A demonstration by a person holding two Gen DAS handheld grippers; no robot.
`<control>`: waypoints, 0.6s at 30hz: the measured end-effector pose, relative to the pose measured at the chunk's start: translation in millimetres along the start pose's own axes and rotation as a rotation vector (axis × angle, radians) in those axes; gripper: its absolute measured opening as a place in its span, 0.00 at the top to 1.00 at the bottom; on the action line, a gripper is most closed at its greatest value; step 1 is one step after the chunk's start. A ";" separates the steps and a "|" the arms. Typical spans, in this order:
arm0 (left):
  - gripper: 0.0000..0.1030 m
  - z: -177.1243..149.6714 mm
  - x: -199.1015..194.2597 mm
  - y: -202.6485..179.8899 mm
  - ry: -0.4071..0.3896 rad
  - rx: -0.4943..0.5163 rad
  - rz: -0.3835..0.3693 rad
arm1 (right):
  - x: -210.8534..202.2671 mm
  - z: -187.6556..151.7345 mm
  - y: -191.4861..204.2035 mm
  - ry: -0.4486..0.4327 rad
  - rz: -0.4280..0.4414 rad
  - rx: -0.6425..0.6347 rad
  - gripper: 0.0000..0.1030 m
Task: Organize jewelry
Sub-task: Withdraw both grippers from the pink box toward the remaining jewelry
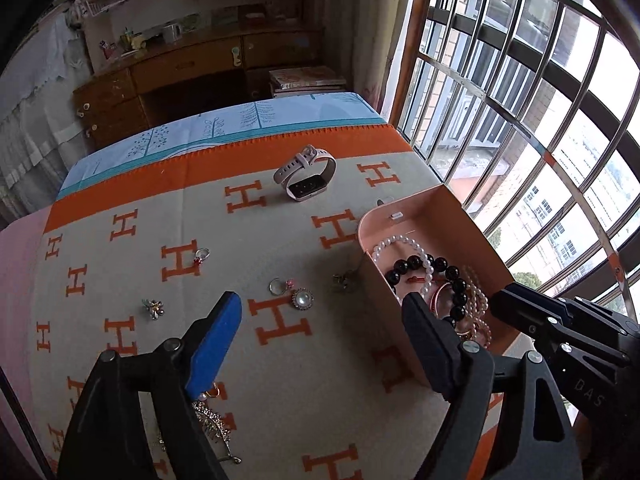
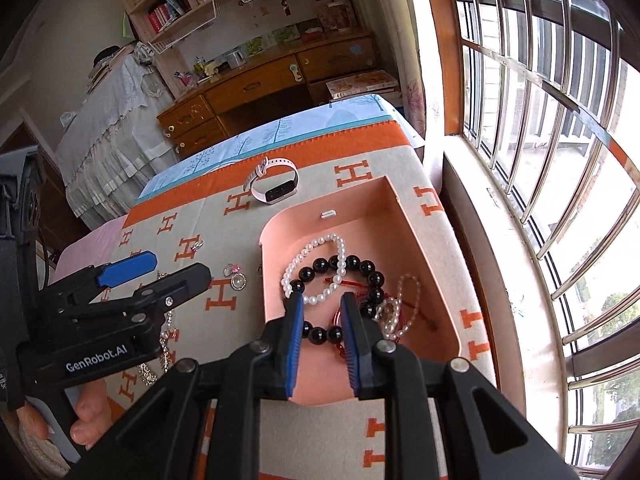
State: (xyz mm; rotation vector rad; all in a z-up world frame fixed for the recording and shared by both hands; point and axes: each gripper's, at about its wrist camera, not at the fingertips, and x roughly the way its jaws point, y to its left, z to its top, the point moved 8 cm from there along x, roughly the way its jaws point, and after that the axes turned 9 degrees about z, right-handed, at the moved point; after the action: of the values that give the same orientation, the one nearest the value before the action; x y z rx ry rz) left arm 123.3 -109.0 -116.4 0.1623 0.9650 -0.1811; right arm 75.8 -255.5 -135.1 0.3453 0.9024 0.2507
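An open pink jewelry box sits on the right of the H-patterned cloth. It holds a white pearl bracelet, a black bead bracelet and pink strands. My right gripper hangs just above these with a narrow gap between its blue pads; nothing is pinched. My left gripper stands wide open and empty over the cloth. Ahead of it lie a pearl brooch, a pink-stone ring, a red-stone ring and a flower brooch. A sparkly clip lies under its left finger.
A pale pink smartwatch lies near the cloth's far orange border. A small dark trinket rests beside the box wall. The barred window runs close along the right. A wooden desk stands beyond the table.
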 end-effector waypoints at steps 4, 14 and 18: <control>0.22 -8.3 -3.6 18.2 0.008 -0.020 0.029 | 3.1 -5.4 1.4 0.017 -0.012 -0.001 0.81; 0.22 -17.4 -42.3 96.1 -0.046 -0.142 0.121 | 6.0 -9.6 31.7 0.037 -0.021 -0.053 0.81; 0.21 -25.5 -65.8 141.9 -0.083 -0.213 0.184 | 5.6 -4.2 56.6 0.031 -0.015 -0.112 0.81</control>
State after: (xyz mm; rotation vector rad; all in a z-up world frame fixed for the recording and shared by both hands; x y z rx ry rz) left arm 98.1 39.8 -68.2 0.0464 0.8756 0.0838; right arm 72.0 -200.8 -119.1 0.2309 0.9175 0.2920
